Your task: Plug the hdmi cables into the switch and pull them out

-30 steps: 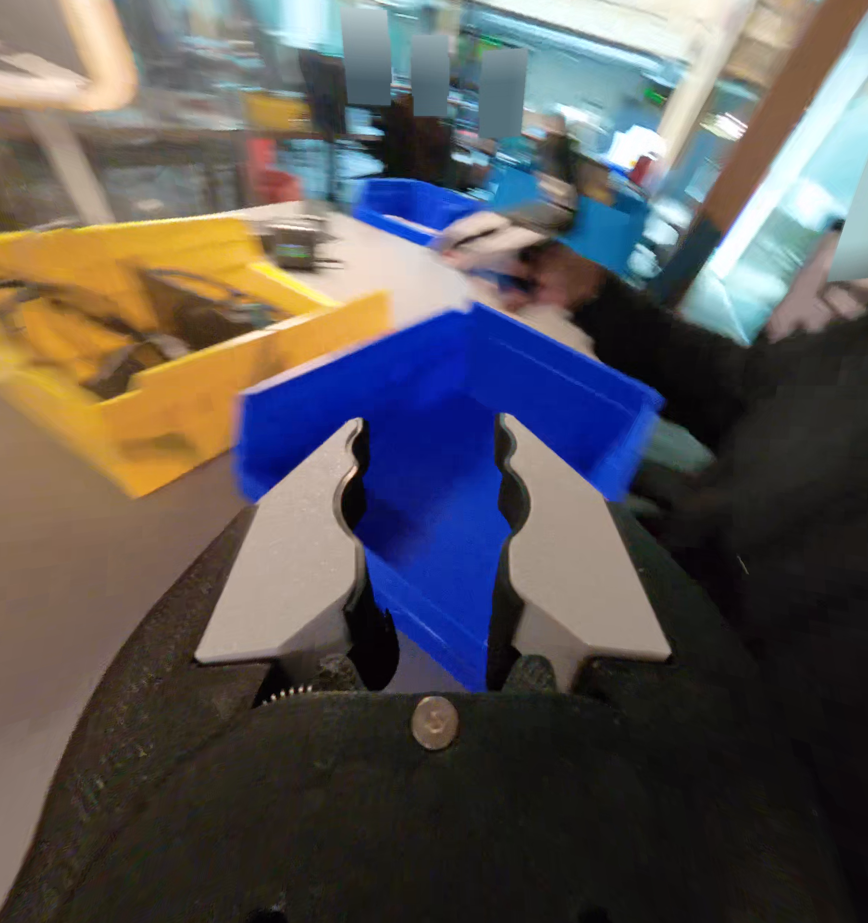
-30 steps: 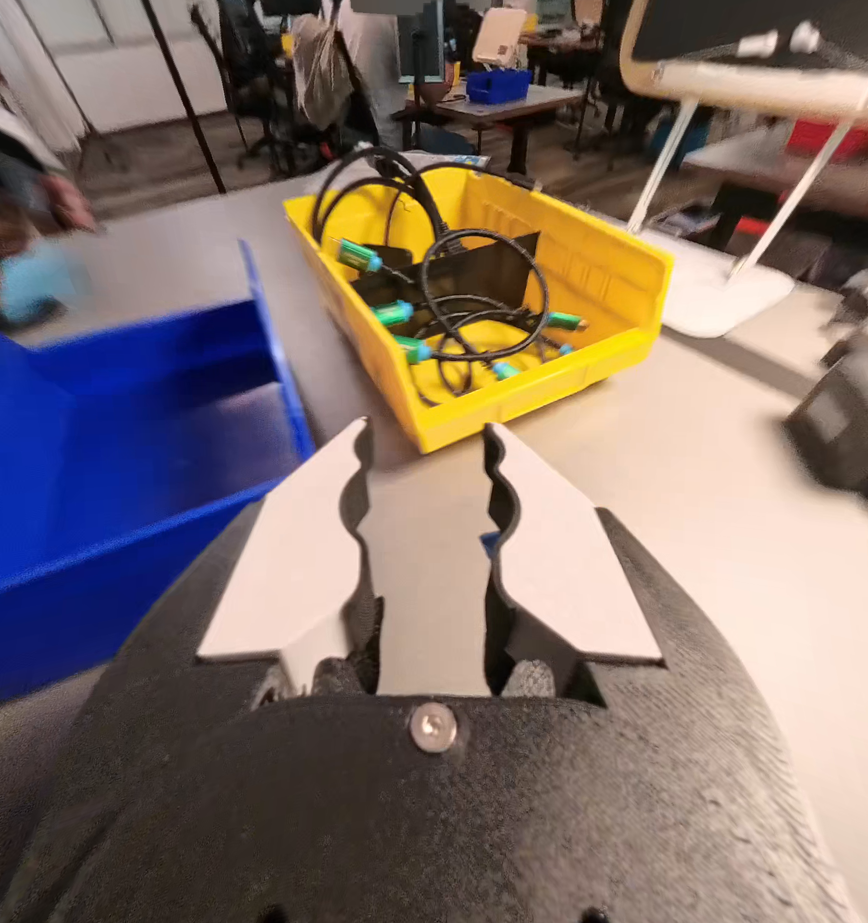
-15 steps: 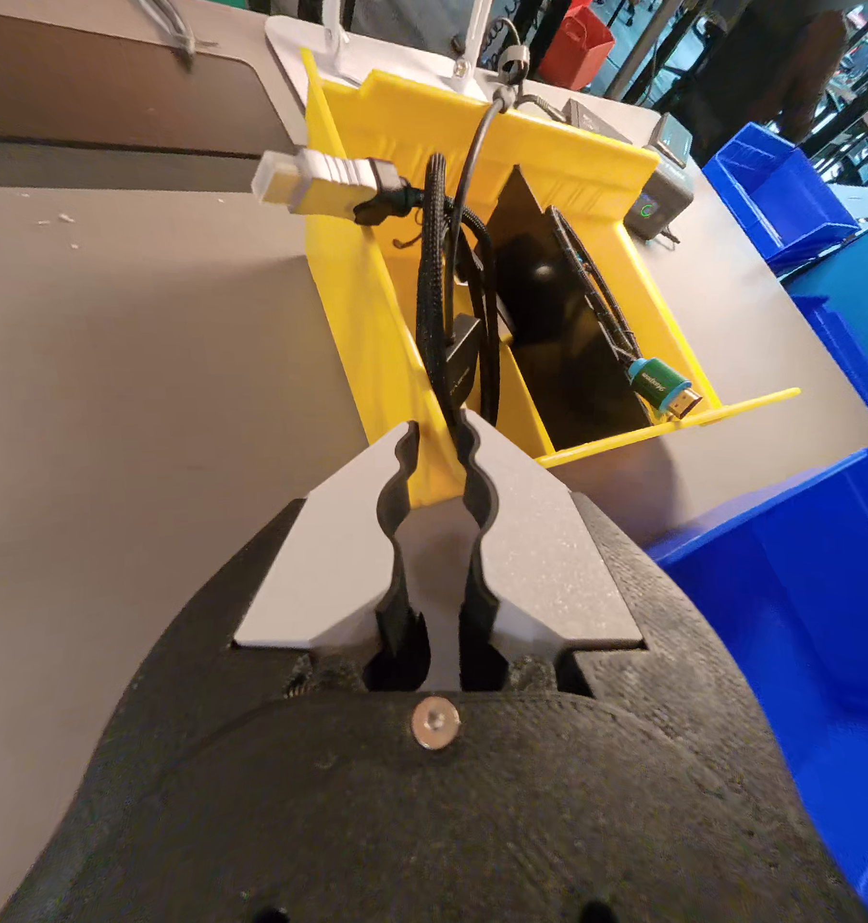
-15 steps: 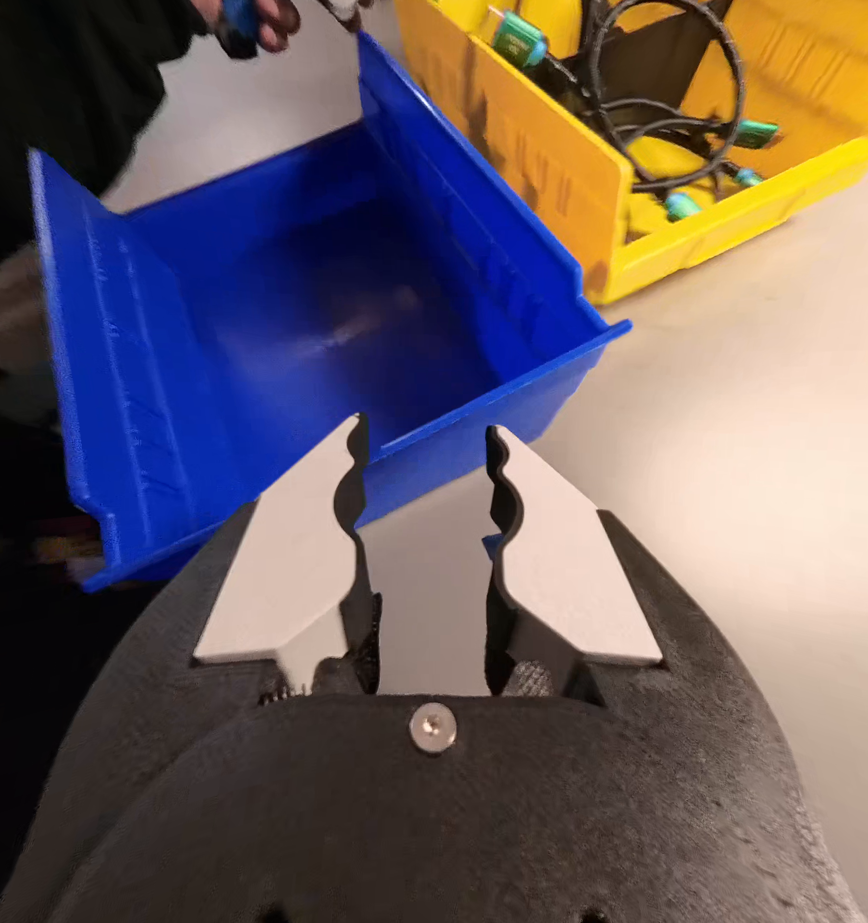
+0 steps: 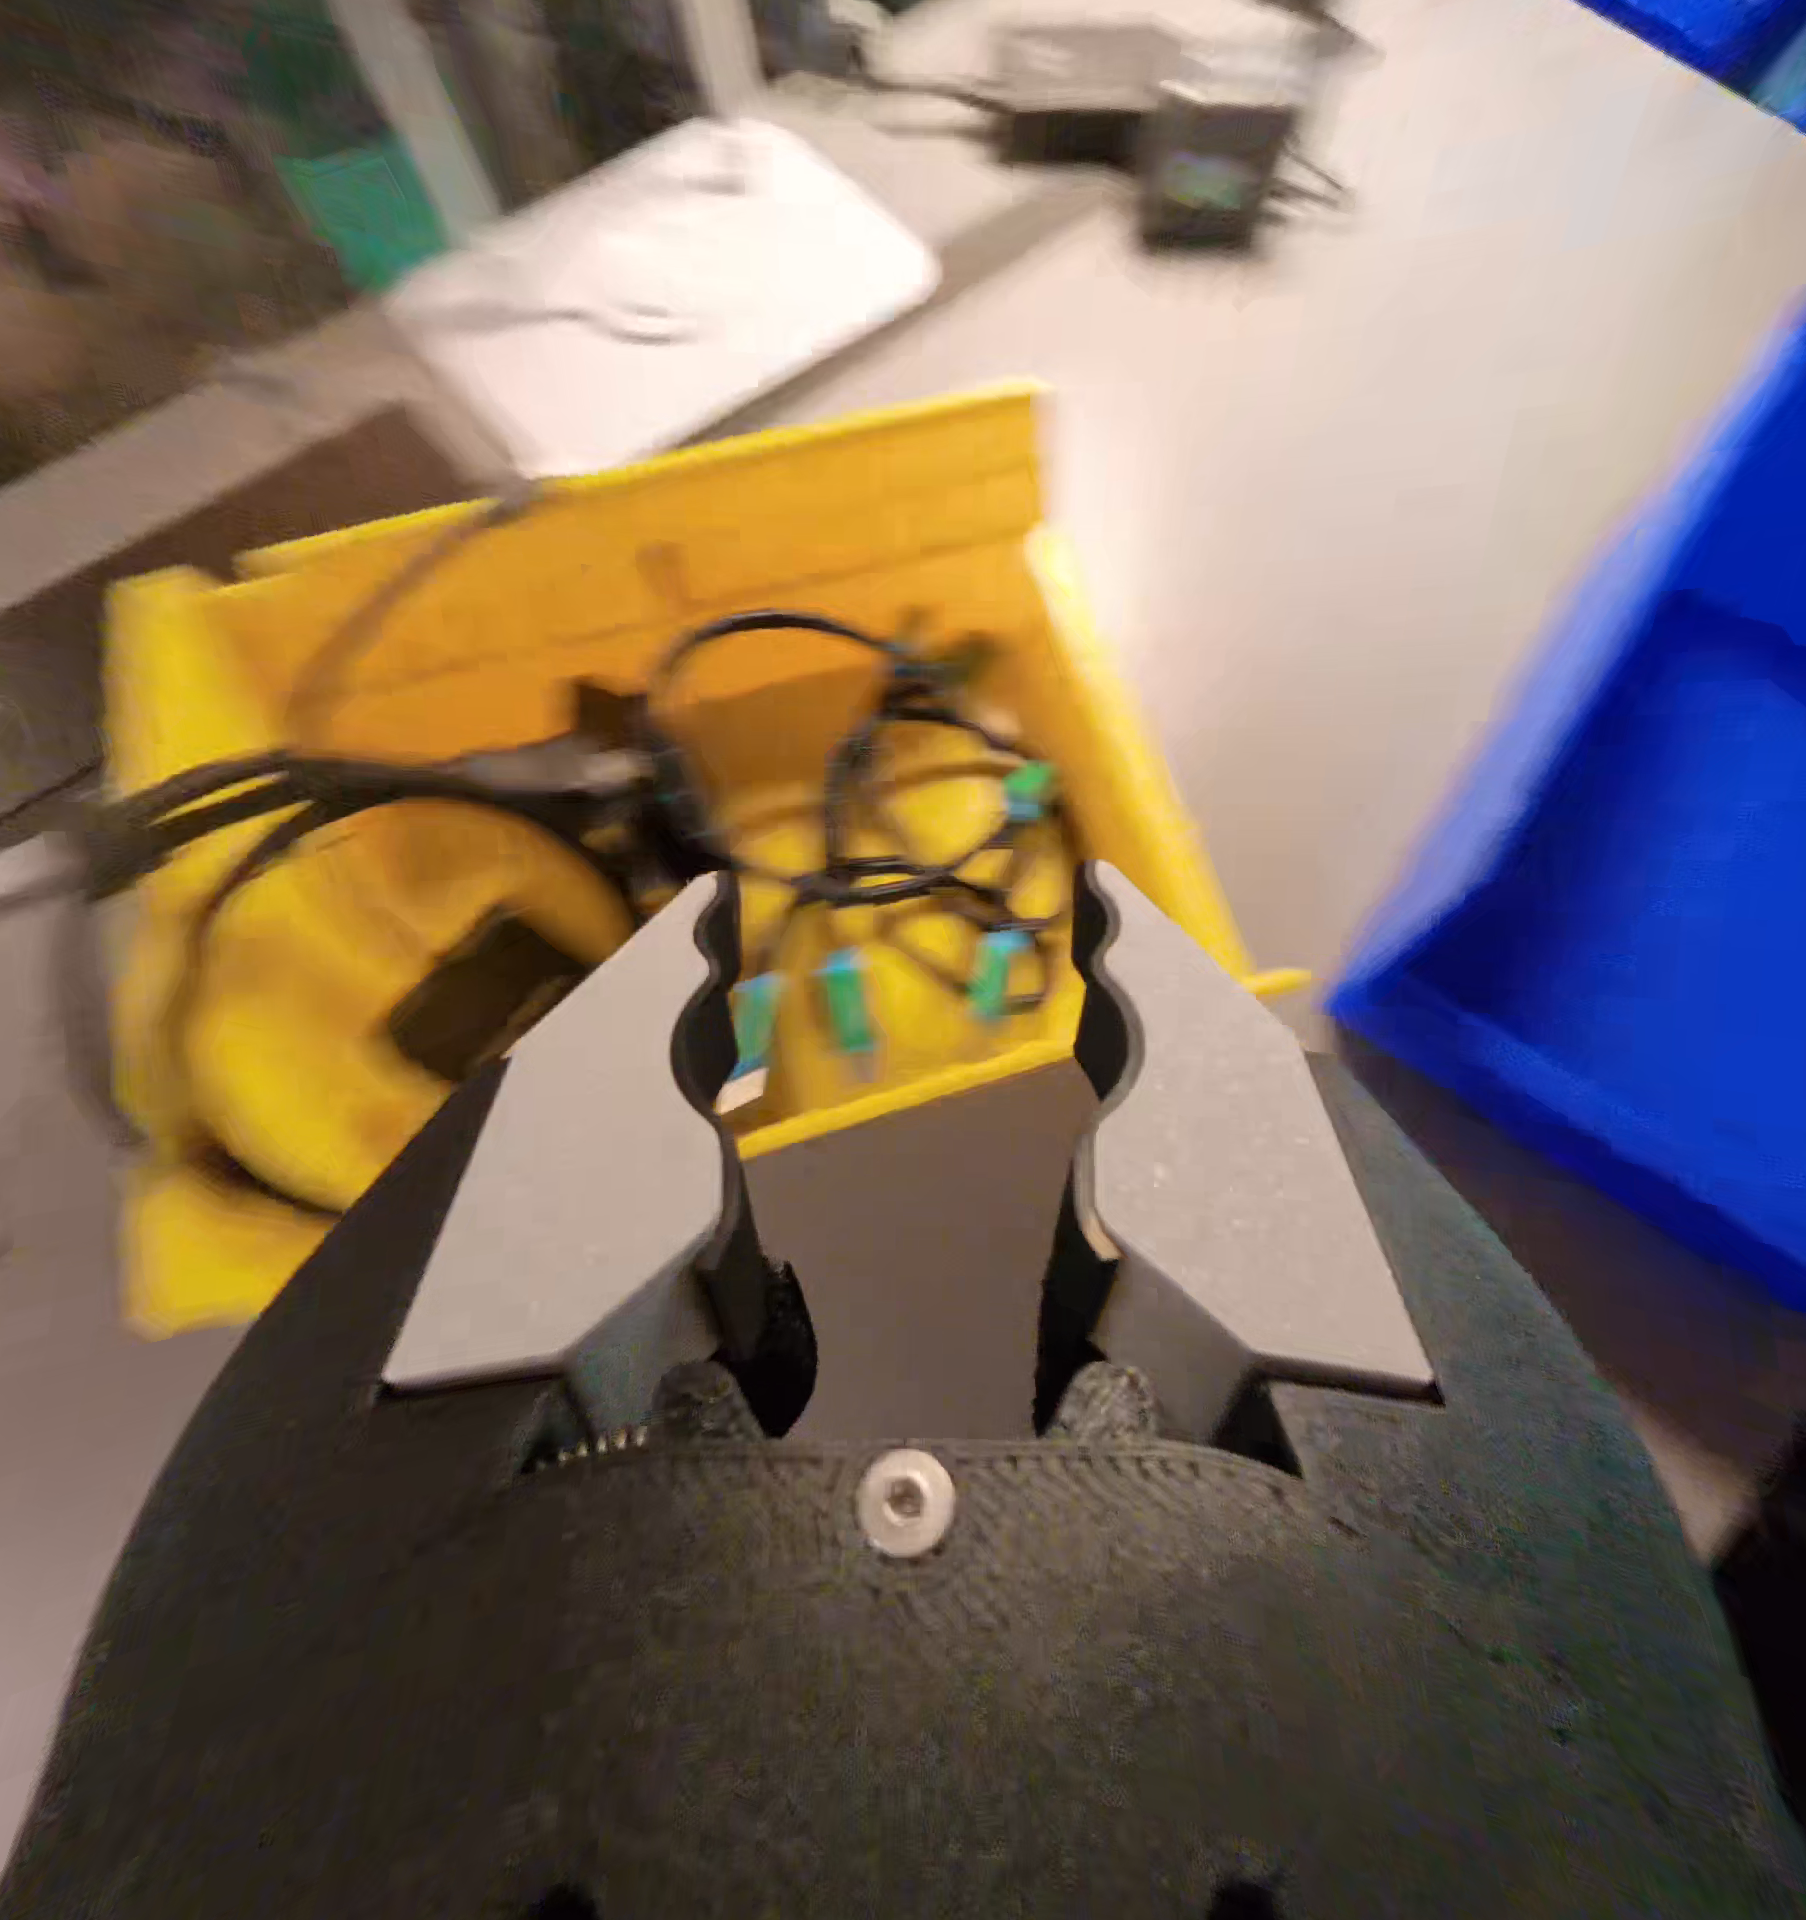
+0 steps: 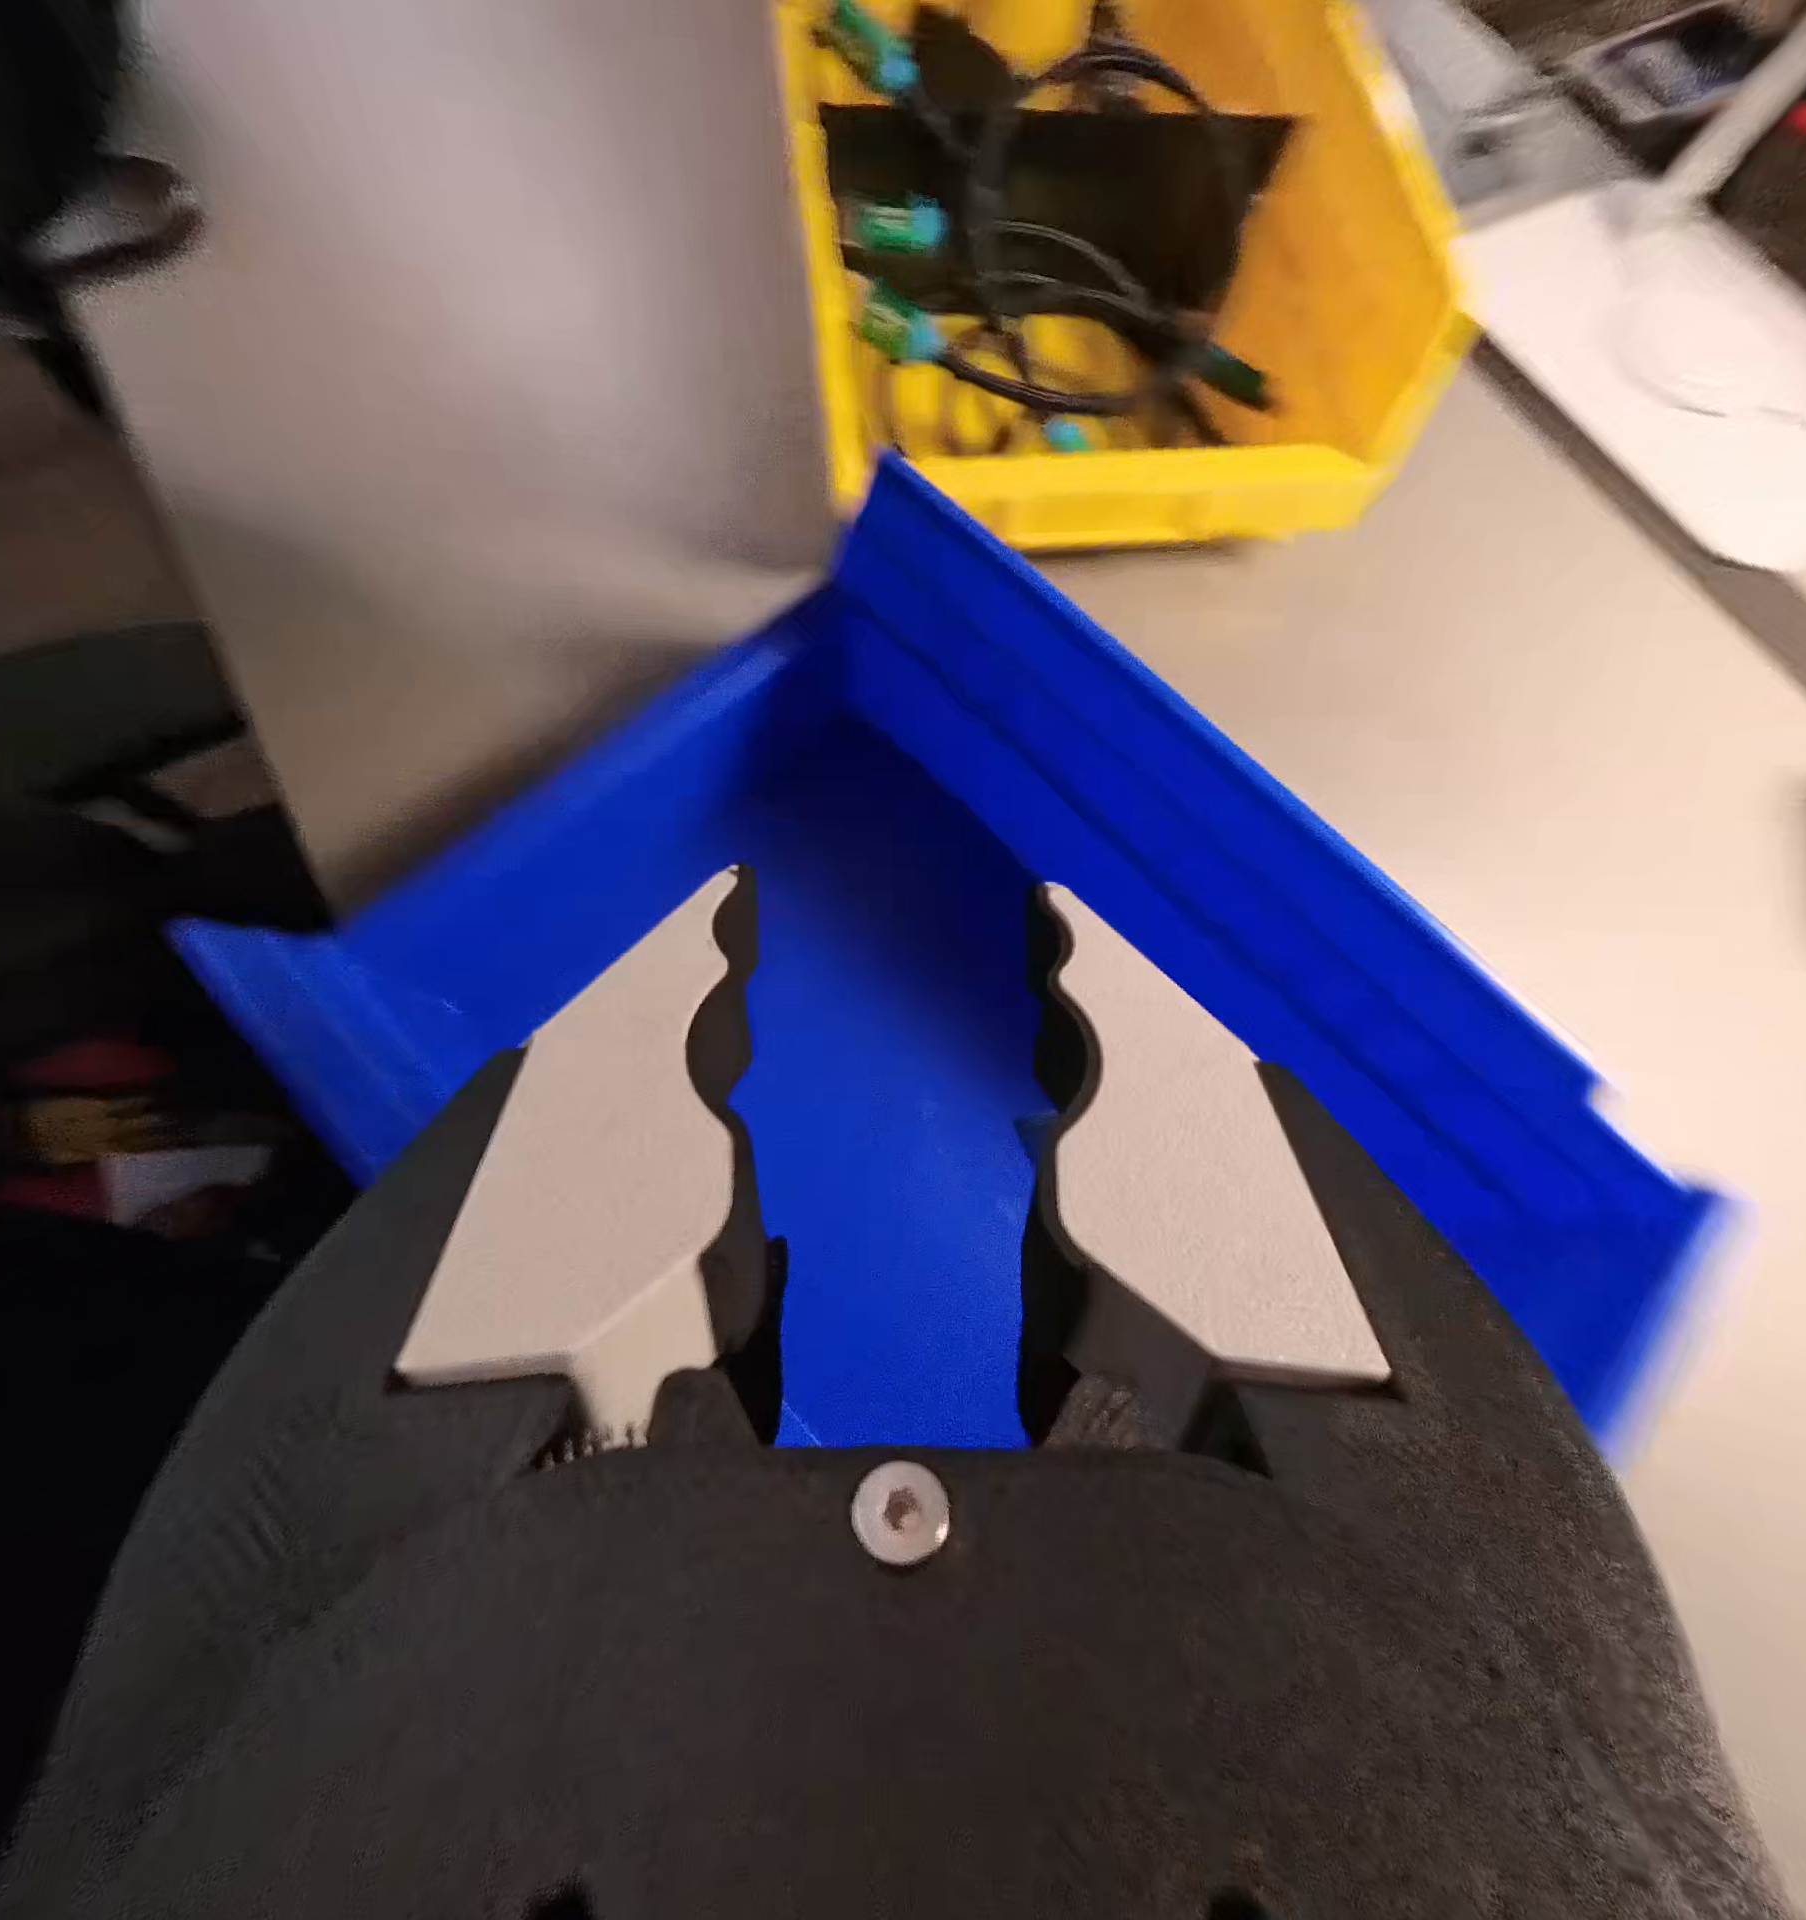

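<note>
Yellow plastic bin (image 5: 608,582) is sitting on the grey tabletop (image 5: 1294,436) ahead of the left gripper (image 5: 904,914), and it is holding the task items: a tangle of black HDMI cables with green connector shells (image 5: 992,971) and a dark, flat box-shaped object (image 5: 483,992) that is probably the switch, though motion blur is preventing confirmation. The left gripper is hovering just short of the bin's near lip with its grey fingers (image 5: 587,1132) spread wide and nothing between them. The right gripper (image 6: 888,888) is hanging over the open blue plastic bin (image 6: 1242,821), fingers likewise spread wide and holding nothing; from that view the yellow bin appears farther off, just beyond the blue bin's far corner.

Risks from this position:

- Cable entanglement — the cables are looping over one another, so closing on one connector and lifting is likely to drag neighbouring cables, or the switch, out with it.
- Wrong grasp point — both views are blurring, so connector orientation is not readable; gripping the cord instead of the green shell is likely to let it slip or bend during insertion.
- Bin collision — the left fingers are approaching low across the front lip, and contact there could shove the lightweight bin.
- Unsupported switch — with the right gripper well apart from the yellow bin, nothing is bracing the switch against push-in force.
</note>
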